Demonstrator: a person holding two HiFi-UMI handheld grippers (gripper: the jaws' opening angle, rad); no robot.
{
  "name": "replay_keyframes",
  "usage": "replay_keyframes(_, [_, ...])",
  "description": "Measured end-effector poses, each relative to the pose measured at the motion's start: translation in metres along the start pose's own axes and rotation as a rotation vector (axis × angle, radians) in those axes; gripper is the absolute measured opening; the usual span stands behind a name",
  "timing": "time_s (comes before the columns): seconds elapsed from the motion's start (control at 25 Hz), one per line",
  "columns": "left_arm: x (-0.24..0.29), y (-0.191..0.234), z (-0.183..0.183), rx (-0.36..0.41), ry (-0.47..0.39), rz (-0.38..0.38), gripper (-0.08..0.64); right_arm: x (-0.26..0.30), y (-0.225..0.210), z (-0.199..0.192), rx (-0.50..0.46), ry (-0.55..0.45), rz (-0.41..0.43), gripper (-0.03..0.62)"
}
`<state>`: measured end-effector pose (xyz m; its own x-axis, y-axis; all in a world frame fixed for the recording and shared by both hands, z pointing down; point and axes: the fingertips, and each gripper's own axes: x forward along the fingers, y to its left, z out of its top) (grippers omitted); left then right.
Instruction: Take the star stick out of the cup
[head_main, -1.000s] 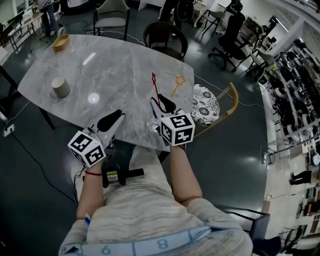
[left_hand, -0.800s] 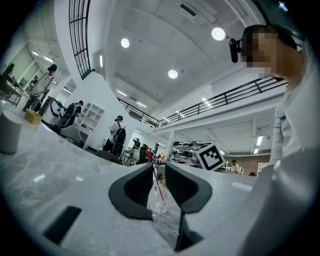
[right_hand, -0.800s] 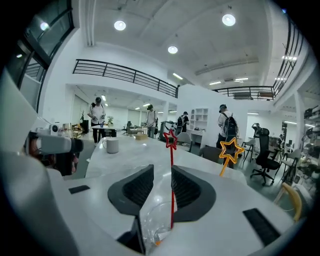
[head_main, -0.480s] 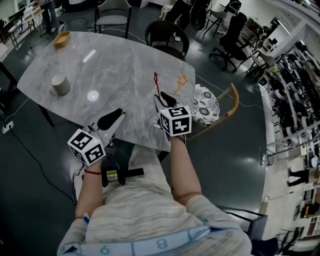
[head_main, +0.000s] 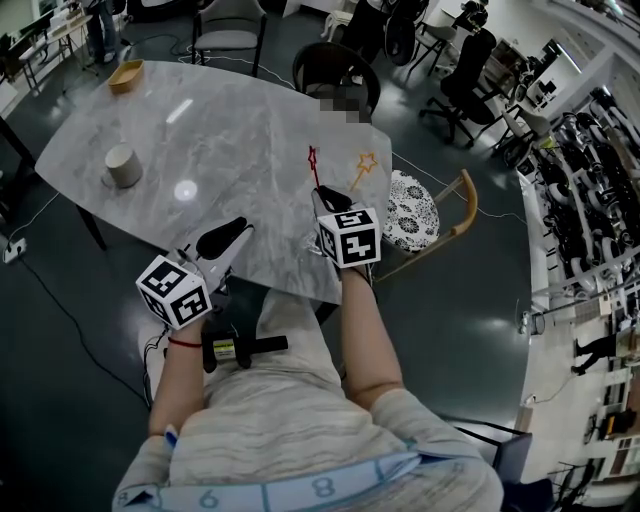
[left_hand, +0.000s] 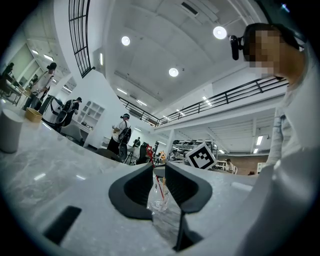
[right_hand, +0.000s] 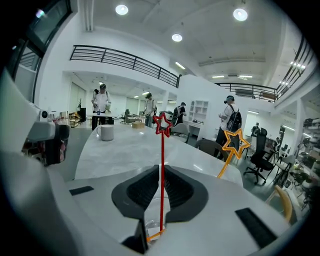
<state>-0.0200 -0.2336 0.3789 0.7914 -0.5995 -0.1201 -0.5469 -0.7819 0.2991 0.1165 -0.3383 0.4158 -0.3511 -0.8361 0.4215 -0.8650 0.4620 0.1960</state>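
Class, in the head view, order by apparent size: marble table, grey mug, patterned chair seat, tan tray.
Largest: marble table
Next: patterned chair seat
Tied: grey mug and tan tray look alike; the tray sits farther off, so unranked.

Large open-plan lab or office hall. Grey marble table (head_main: 230, 130) on a dark floor (head_main: 60, 330), with black swivel chairs (head_main: 457, 75) beyond its far edge. Railed mezzanine (right_hand: 125, 59), high ceiling with round lights (right_hand: 121, 9). Rows of gear (head_main: 590, 150) on the right, possibly machines.
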Motion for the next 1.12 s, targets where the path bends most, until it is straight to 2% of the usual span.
replay_keyframes(0.44, [-0.001, 0.003, 0.002, 0.001, -0.002, -0.005, 0.069, -0.002, -0.002, 0.002, 0.022, -0.017, 0.002, 0.023])
replay_keyframes(1.12, [-0.003, 0.004, 0.002, -0.005, -0.003, 0.001, 0.069, -0.024, -0.009, 0.049, 0.051, -0.143, 0.014, 0.023])
